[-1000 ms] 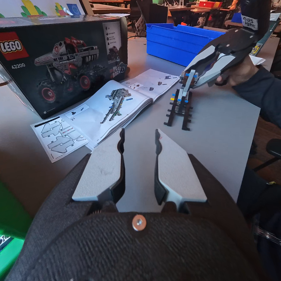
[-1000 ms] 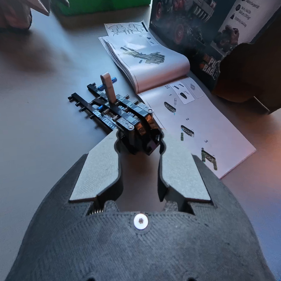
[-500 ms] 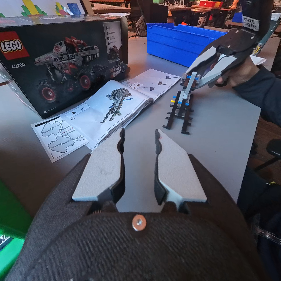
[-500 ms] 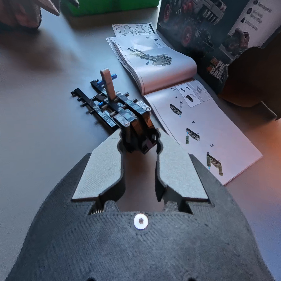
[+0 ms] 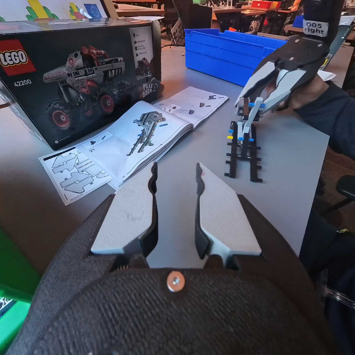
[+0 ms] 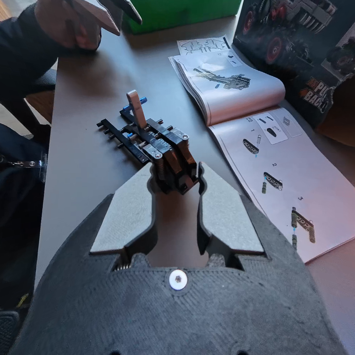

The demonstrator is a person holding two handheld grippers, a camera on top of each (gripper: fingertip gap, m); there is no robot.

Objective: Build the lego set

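A black lego chassis assembly (image 5: 242,148) with blue pins and a grey beam sticking up (image 6: 137,109) stands tilted on the grey table (image 5: 278,172). Its near end rests on the table and its far end is raised. My right gripper (image 6: 175,171) is shut on that raised end with the springs; it also shows in the left wrist view (image 5: 252,104). My left gripper (image 5: 175,169) is open and empty, low over the table, short of the assembly. It also shows at the top left of the right wrist view (image 6: 119,25).
An open instruction booklet (image 5: 146,134) and a sticker sheet (image 5: 75,174) lie left of the assembly. The black lego box (image 5: 76,76) stands behind them. A blue bin (image 5: 226,51) is at the back. A green box (image 6: 178,13) is near my left side. The table edge (image 5: 315,192) runs close on the right. About 20 cm separates my left fingertips from my right.
The right gripper has tipped the assembly's far end higher and shifted it a little toward my left gripper. The left gripper has stayed open and still.
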